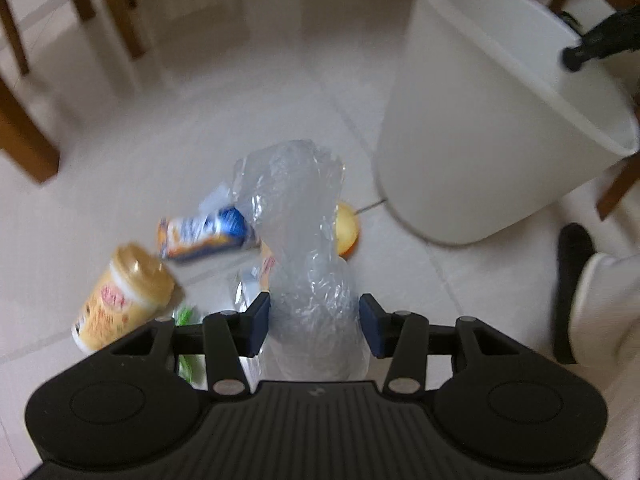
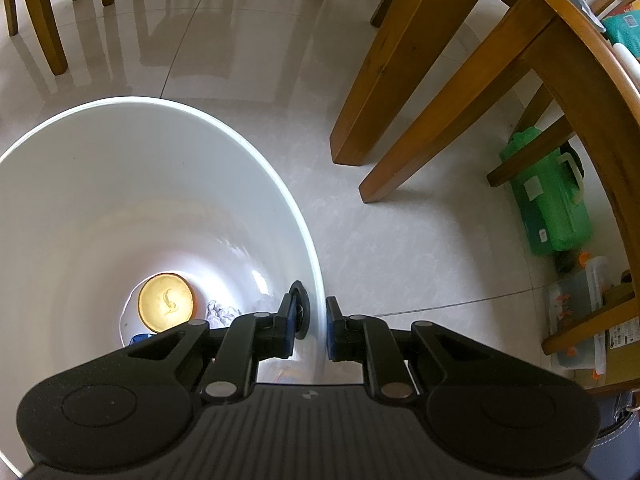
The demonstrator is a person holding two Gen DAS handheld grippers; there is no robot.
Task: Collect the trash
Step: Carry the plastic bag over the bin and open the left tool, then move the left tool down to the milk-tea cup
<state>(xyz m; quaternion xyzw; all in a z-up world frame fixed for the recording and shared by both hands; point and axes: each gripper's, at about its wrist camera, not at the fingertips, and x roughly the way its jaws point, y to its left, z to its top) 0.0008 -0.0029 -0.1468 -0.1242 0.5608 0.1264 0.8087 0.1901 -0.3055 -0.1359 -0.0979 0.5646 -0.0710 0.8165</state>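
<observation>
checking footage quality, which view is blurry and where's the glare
Left wrist view: motion blur smears the blue and orange packet, the yellow cup and the chair legs, while the left gripper is sharp. Right wrist view: sharp, with window glare on the floor tiles and fisheye bending of the white bin rim.

— What stands around on the pale glossy tiled floor point(image 2: 400, 248)?

— Brown wooden chair legs point(image 2: 44, 20) along the far side, and thick brown wooden table legs point(image 2: 420, 92) to the right, slanting in the right wrist view.

— Anything under the wooden table point(image 2: 592, 92)?

— A translucent green plastic case with a white handle point(image 2: 552, 200), lying on the floor. Nearer, a clear plastic box with orange bits point(image 2: 576, 300), beside a low wooden rail.

— And in the left wrist view?

— A black slipper point(image 1: 572, 288) at the right edge, with a white trouser leg point(image 1: 608, 292) above it.
</observation>
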